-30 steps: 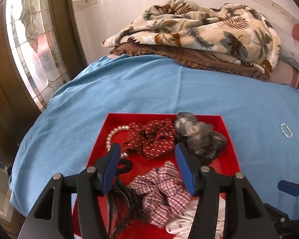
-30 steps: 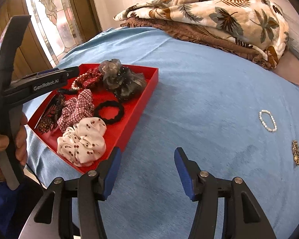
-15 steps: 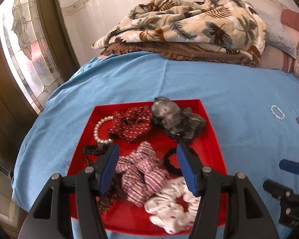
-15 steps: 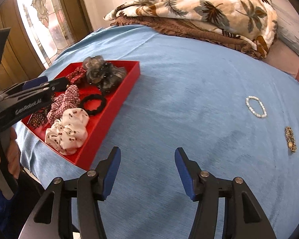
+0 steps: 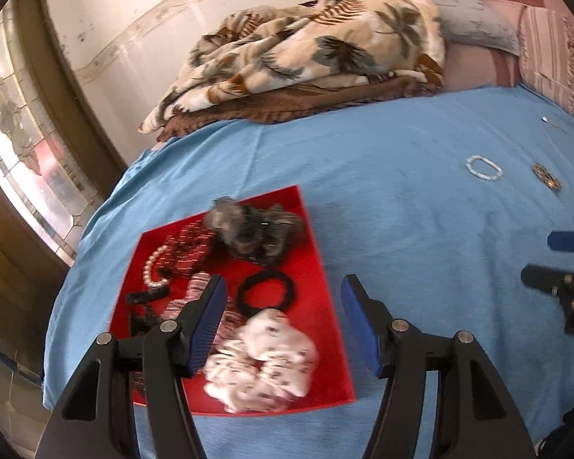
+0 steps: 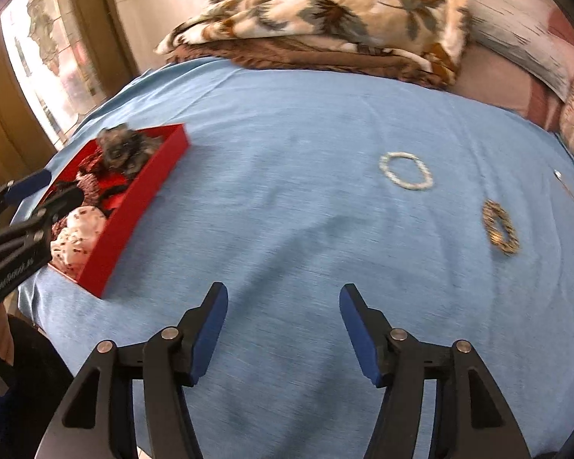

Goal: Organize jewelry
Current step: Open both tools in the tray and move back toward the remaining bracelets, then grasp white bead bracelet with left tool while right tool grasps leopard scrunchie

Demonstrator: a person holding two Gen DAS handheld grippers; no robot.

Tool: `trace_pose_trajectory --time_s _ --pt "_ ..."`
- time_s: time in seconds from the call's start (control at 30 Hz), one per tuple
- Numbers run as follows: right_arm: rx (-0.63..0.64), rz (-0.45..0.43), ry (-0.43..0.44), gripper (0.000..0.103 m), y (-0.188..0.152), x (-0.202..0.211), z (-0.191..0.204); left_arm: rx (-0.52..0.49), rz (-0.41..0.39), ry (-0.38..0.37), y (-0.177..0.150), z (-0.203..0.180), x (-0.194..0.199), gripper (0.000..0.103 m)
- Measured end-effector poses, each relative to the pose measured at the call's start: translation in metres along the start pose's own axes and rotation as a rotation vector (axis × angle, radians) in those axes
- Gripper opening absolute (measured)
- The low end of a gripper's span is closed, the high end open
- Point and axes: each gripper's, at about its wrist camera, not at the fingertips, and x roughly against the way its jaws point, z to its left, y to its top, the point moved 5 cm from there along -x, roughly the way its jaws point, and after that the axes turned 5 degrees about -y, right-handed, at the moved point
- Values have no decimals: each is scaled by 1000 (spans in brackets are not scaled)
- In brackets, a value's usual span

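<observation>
Jewelry's split between two spots on the blue bedspread [image 6: 287, 176]. Nearest, the left gripper [image 5: 283, 306] is held over the red tray's [image 5: 325, 279] near part, jaws apart with nothing gripped. The right gripper [image 6: 283, 313] is held over bare cloth, jaws just widened, empty too. A white spotted scrunchie [image 5: 264, 363], black hair tie [image 5: 266, 292] and pearl bracelet [image 5: 151, 271] sit in the tray. Further out, a white bead bracelet [image 6: 405, 170] and gold chain bracelet [image 6: 501, 227] lie well apart from it.
</observation>
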Motion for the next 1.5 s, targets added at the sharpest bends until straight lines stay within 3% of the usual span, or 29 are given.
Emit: trace_pose_trajectory --time_s 0.43,0.7,1.03,1.5 --pt "-158 -30 -130 69 4 18 -127 -80 24 -80 20 -70 -3 61" --pt "-227 -41 -207 69 28 9 -199 -69 55 -161 57 -112 -30 61" --pt "-143 17 -166 68 52 -42 -209 14 164 -258 111 -163 -110 61" --pt "-109 50 -121 63 56 -71 -212 3 238 -336 130 -223 -186 60"
